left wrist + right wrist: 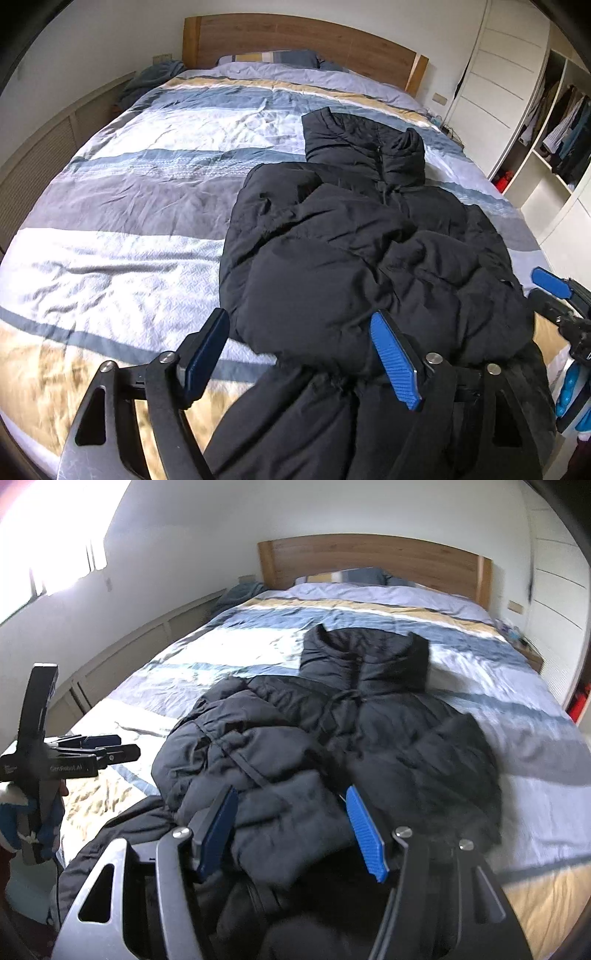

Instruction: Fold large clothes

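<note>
Bed (129,192); black jacket's (351,251) hem cut off.

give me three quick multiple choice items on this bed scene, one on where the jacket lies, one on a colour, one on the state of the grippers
1. Where does the black puffer jacket lie?
A. on the striped duvet
B. on the floor
C. hung in the wardrobe

2. What colour are the gripper pads?
A. red
B. blue
C. green

3. What state is the left gripper in?
A. shut on the jacket
C. out of view
B. open, with the jacket hem between its fingers

Answers:
1. A, the jacket is spread over the bedcover with its collar toward the wooden headboard.
2. B, the ribbed pads show bright blue in both wrist views.
3. B, its fingers stand wide apart; the right gripper is open likewise.
</note>
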`<state>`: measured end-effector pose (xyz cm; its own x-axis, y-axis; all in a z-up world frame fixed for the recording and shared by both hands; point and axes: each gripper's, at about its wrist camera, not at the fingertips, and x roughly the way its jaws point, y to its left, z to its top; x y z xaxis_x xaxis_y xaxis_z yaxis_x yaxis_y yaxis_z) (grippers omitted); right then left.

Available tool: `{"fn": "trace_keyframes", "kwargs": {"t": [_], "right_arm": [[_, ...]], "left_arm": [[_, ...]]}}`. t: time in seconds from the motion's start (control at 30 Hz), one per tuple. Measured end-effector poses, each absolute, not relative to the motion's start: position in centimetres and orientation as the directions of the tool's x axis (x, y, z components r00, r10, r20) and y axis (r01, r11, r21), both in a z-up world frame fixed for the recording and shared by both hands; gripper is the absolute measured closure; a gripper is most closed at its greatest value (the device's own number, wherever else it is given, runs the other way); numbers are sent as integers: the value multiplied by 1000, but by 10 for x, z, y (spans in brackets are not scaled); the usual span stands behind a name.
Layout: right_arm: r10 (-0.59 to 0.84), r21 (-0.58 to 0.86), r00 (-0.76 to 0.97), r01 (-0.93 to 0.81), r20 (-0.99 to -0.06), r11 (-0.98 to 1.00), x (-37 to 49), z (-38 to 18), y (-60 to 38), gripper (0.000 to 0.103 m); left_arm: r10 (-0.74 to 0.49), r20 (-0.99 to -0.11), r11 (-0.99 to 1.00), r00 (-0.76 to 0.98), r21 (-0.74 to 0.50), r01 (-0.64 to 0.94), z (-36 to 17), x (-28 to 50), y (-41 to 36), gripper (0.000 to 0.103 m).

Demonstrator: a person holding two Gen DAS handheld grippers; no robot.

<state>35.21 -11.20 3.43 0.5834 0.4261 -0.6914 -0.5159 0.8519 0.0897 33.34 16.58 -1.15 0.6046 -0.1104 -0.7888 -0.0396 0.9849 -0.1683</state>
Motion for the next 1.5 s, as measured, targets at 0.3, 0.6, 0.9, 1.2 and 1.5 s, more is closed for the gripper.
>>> {"fn": "trace_keyframes", "kwargs": {"t": [0.3, 0.6, 0.9, 1.2, 1.5], "right_arm": [[370, 39, 522, -539, -769, 841, 382, -19, -89, 43], [361, 58, 477, -538, -801, 841, 382, -64, -121, 43], [356, 83, 466, -509, -810, 857, 370, -49, -147, 43], [329, 61, 572, -436, -751, 898, 392, -12, -190, 43], [245, 49, 554, -345, -796, 937, 442, -64, -211, 33]], "left_arm": [[-141, -820, 982, 554, -188, -28, -53, 364, 149, 22], [-104, -871, 990, 479, -137, -34, -92, 360, 133, 21], [-74, -826, 993, 559, -111, -32, -48, 350, 133, 21], [-49, -776, 995, 629, -94, -38, -36, 385, 115, 21], [1, -803, 999, 597, -20, -27, -86, 398, 84, 15]]}}
